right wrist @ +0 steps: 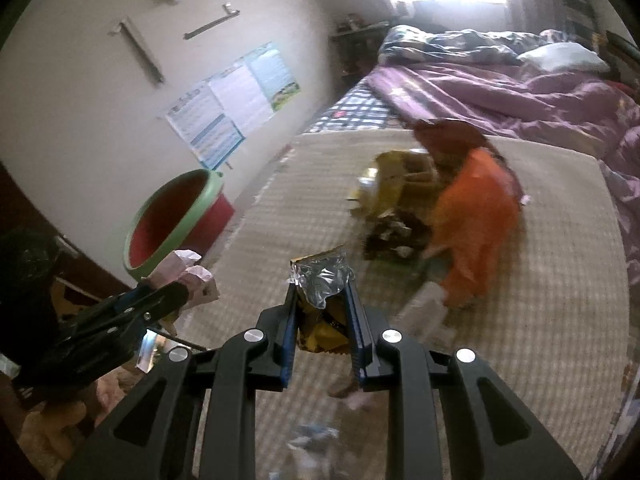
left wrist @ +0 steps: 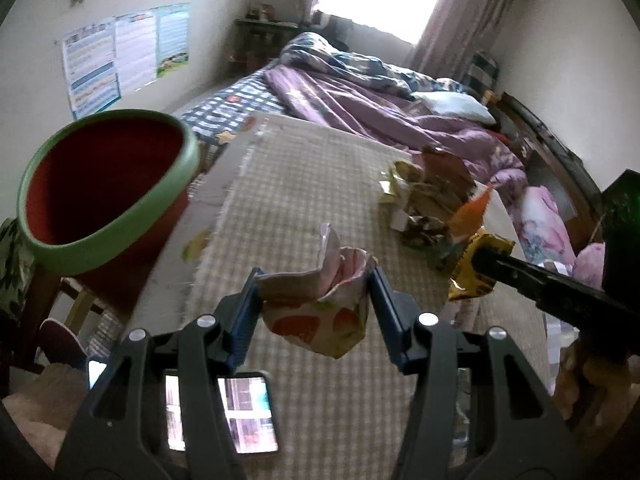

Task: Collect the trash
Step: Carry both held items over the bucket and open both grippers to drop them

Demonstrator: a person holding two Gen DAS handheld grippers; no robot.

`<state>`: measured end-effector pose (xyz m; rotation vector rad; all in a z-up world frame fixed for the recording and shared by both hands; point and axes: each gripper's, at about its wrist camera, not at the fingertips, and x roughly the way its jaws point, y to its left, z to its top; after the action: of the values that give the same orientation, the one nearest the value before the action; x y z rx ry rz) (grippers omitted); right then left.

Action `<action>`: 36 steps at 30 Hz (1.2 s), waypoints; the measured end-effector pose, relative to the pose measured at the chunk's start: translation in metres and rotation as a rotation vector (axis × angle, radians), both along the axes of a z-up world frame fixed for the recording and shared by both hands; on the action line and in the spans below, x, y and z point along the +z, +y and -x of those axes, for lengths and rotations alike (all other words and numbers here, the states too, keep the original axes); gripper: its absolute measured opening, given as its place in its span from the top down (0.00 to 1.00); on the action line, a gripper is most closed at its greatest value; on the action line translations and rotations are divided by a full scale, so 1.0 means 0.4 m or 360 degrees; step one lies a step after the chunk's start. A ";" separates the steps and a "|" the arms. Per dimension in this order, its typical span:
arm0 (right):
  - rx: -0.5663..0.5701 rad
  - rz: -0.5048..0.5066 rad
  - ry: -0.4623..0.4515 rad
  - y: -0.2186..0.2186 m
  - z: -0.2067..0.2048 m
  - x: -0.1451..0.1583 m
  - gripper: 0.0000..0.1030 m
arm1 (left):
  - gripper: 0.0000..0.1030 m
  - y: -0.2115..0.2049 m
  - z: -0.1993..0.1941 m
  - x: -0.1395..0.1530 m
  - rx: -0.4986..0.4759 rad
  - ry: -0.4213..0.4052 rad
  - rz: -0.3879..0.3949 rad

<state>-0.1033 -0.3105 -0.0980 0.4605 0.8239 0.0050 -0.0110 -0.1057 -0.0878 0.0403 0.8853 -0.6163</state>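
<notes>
Two grippers, one wrapper each; one bin [left wrist: 108,184]; pile blurred.

Near cloth: the checked tablecloth [left wrist: 304,184] lies bare ahead of the left gripper [left wrist: 314,280], open room across its middle.
Far right: a heap of wrappers [left wrist: 428,200] crowds that side, the orange bag [right wrist: 476,220] bulking tallest.
Left edge: the red bin [left wrist: 104,184] with its green rim stands beside the table, mouth unblocked.
Between the hands: the right gripper [right wrist: 322,292] reaches in from the right, near the left one.
Near edge: a phone [left wrist: 224,416] lies under the left gripper.
</notes>
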 end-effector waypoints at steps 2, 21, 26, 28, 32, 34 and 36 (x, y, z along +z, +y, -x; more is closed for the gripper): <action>0.0033 -0.0005 -0.0001 0.018 -0.013 0.000 0.79 | 0.50 0.017 -0.006 -0.002 0.0028 0.0003 0.0002; 0.0185 -0.0052 0.0024 0.113 -0.115 -0.033 0.79 | 0.50 0.109 -0.060 0.000 0.0158 -0.0037 -0.0030; 0.0223 -0.0061 0.0032 0.133 -0.142 -0.043 0.79 | 0.50 0.134 -0.080 0.001 0.0201 -0.0046 -0.0033; 0.0230 -0.0064 0.0037 0.143 -0.153 -0.047 0.79 | 0.50 0.151 -0.089 0.001 0.0221 -0.0051 -0.0029; 0.0230 -0.0066 0.0046 0.147 -0.169 -0.053 0.79 | 0.50 0.185 -0.113 0.005 0.0270 -0.0053 -0.0015; 0.0230 -0.0070 0.0050 0.149 -0.174 -0.056 0.79 | 0.50 0.199 -0.122 0.009 0.0293 -0.0068 -0.0015; 0.0229 -0.0074 0.0055 0.154 -0.181 -0.060 0.79 | 0.50 0.208 -0.132 0.012 0.0311 -0.0081 -0.0017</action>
<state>-0.0310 -0.2490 -0.1220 0.4450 0.8907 0.1500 0.0419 -0.0227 -0.0828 -0.0204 0.8320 -0.4264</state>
